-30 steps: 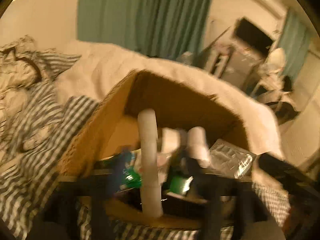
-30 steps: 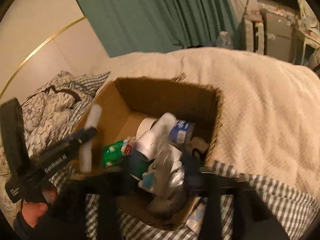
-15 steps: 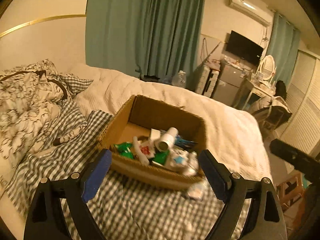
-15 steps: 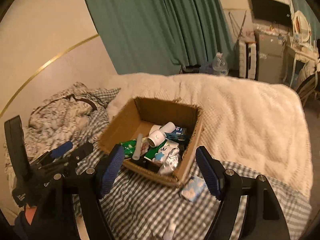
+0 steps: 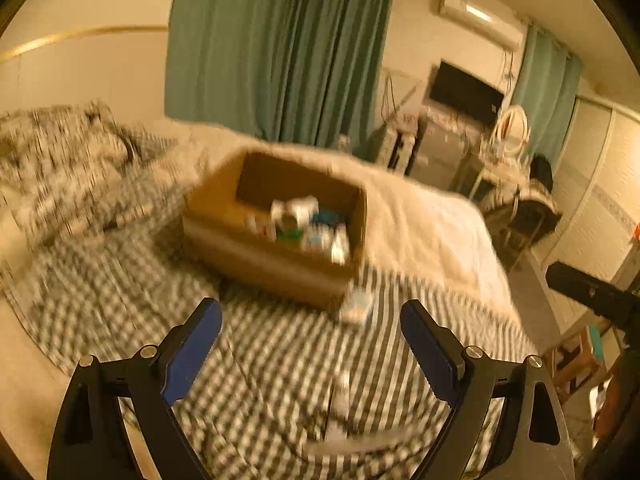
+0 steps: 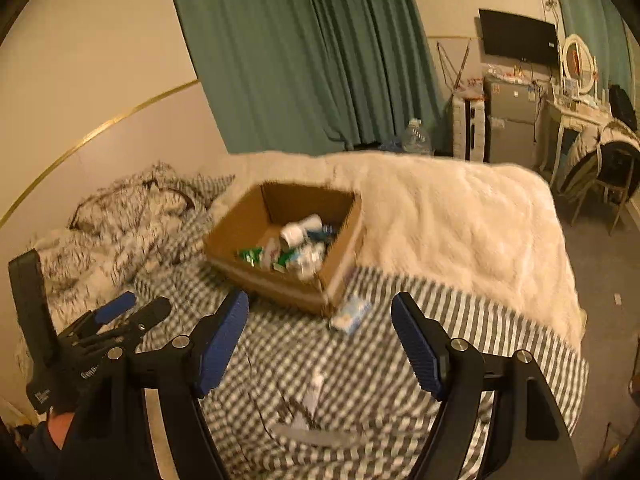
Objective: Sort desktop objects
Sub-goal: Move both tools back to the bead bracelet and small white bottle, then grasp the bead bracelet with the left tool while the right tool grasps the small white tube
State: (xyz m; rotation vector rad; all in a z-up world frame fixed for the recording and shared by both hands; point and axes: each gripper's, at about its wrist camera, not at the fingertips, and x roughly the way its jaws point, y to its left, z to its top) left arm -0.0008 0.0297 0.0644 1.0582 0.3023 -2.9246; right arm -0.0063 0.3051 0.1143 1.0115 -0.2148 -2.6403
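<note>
Blur smears our left wrist view, so the right wrist view tells us more: only there do we see the clear plastic water bottle (image 6: pixel 416 142) by the green curtain (image 6: pixel 312 52) and the left claw (image 6: pixel 134 309) from outside, its blue-padded jaws spread and empty. The right claw (image 6: pixel 320 338) also stands wide open, holding nothing. The open brown cardboard box (image 6: pixel 228 236) sits on the grey-and-white checked bedsheet (image 6: pixel 380 364), against the fluffy cream blanket (image 6: pixel 460 216). Inside it we make out a white cylindrical bottle (image 6: pixel 298 230) among green and white packets (image 6: pixel 250 255). A small pale blue-white pack (image 6: pixel 351 314) lies just beside the box's near corner. Nearer us, a slim white tube (image 6: pixel 314 394) and what may be a flat grey strip (image 6: pixel 316 436) rest on the sheet.
</note>
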